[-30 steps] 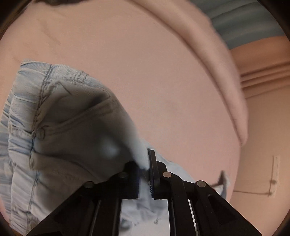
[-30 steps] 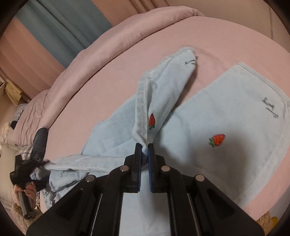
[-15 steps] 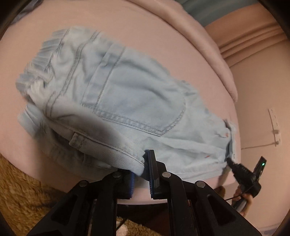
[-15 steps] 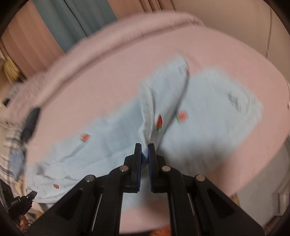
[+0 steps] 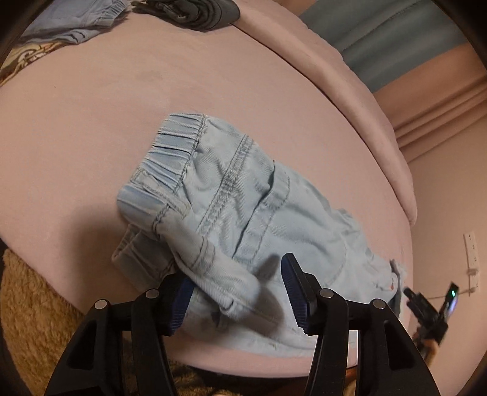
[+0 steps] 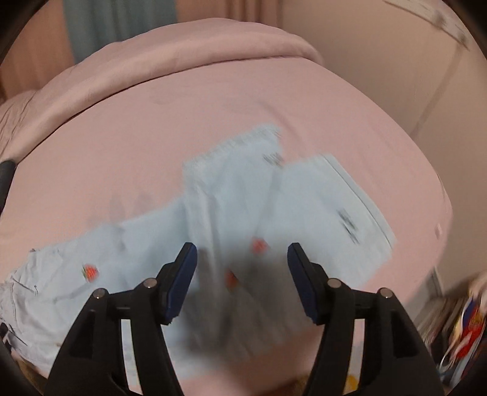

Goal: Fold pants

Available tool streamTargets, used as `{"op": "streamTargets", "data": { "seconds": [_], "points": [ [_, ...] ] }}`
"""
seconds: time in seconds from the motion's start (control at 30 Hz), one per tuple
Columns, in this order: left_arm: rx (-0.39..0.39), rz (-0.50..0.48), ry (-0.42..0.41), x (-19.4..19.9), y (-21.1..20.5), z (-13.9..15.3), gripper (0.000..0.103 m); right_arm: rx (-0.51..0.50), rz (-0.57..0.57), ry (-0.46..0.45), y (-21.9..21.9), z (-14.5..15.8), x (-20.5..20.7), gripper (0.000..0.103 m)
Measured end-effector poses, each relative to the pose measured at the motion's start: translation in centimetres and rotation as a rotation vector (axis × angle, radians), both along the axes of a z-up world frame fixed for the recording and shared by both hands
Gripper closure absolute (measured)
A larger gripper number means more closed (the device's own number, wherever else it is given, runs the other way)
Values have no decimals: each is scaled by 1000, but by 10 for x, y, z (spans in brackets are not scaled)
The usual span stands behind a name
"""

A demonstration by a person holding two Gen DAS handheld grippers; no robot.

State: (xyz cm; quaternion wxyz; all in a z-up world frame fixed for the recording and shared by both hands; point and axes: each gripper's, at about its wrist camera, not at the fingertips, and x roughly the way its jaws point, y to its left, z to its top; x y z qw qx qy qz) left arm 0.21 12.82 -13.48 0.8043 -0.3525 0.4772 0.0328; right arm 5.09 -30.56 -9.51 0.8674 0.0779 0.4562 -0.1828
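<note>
Pants: light blue denim, small strawberry motifs, lying on the pink bed near its front edge. Waist end doubled over, elastic waistband uppermost; legs spread across the bed toward the rolled pink duvet, blurred in the right wrist view.

Left tongs: jaws have just been opening and stand about half apart; a fold of the waist end lies between them, against the left pad only, not pinched.

Right tongs: jaws have just been opening, well apart above the legs; cloth beneath, none gripped.

Dark garment: at the bed's far edge, well apart from the pants.
</note>
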Motion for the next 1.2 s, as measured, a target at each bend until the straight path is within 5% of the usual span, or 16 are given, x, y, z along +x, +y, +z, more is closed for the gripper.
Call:
{"op": "streamTargets", "data": {
  "seconds": [0.07, 0.13, 0.17, 0.3, 0.33, 0.43, 0.53, 0.63, 0.73, 0.8, 0.93, 1.03, 1.2],
  "points": [
    [-1, 10, -8, 3, 2, -8, 48, -1, 60, 35, 5, -12, 35, 41],
    [13, 27, 2, 6, 2, -15, 74, -37, 61, 89, 2, -27, 61, 44],
    [25, 27, 10, 5, 1, -15, 76, -61, 50, 135, -3, -42, 78, 47],
    [21, 17, 8, 4, 6, -6, 83, -56, 25, 116, -14, -44, 96, 89],
    [22, 13, 9, 5, 10, -3, 87, -29, 19, 111, -18, -38, 96, 92],
    [7, 13, -65, 3, 17, 22, 89, 109, 89, 1, -27, 4, 107, 95],
    [33, -4, -124, -9, 18, 39, 89, 252, 124, -219, -48, 71, 90, 94],
    [76, -23, -83, -16, 17, 33, 89, 398, 152, -392, -76, 100, 50, 88],
    [81, -24, 4, -9, 15, 7, 89, 370, 54, -355, -94, 67, 21, 89],
    [73, -21, 37, -7, 16, -6, 89, 283, -67, -227, -111, 21, 20, 91],
    [99, -28, 42, -7, 13, -2, 89, 333, -182, -112, -152, -34, 20, 99],
    [80, -22, 50, -3, 12, -2, 89, 391, -193, -175, -161, -28, 15, 99],
    [85, -27, 41, -3, 12, 6, 89, 367, -187, -327, -142, 26, -11, 99]
  ]
}}
